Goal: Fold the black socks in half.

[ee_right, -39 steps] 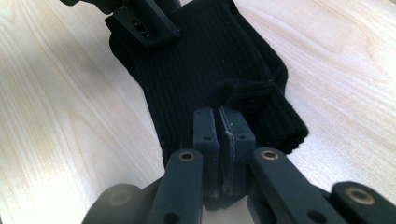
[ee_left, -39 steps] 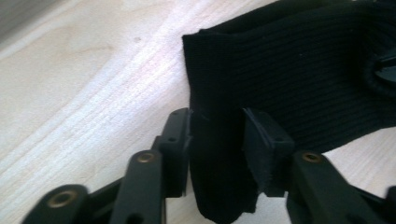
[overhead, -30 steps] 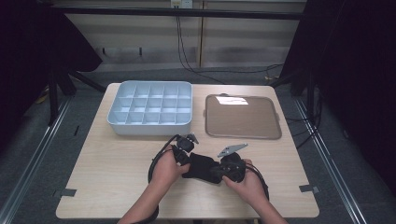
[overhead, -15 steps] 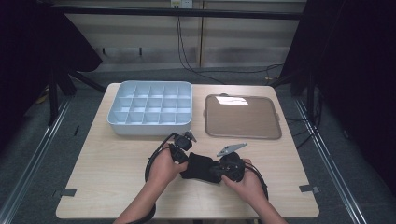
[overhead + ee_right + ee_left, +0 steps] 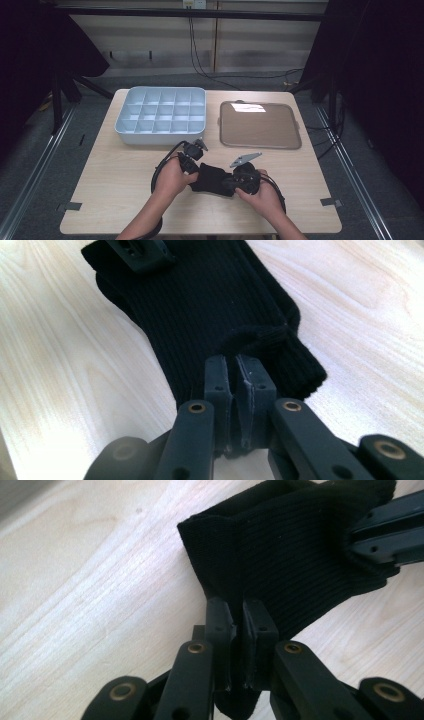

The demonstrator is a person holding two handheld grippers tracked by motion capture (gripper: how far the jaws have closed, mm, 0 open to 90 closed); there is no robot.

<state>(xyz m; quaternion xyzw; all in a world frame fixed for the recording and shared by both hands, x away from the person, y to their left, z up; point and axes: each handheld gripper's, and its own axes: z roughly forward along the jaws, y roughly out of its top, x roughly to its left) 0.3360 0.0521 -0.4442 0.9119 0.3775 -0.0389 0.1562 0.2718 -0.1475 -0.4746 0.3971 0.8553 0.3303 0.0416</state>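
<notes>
both grippers' fingers point(image 5: 260, 625) pinch a black sock point(image 5: 212, 179); compartment tray point(image 5: 162, 116) empty.

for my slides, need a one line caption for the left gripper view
Left gripper shut on a black ribbed sock over a pale wooden table.

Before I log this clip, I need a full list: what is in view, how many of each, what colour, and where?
Table: one, light wood, centre of the high view.
Compartment tray: one, pale blue-grey, many cells, far left of the table.
Flat tray: one, brown with a grey rim, far right of the table.
Sock: one, black ribbed knit, near centre, held from both ends.
Tape marks: two, grey, near corners of the table.
Left gripper: one, black, fingers shut on the sock.
Right gripper: one, black, fingers shut on the sock's other end.
Hands: two, holding the grippers.
</notes>
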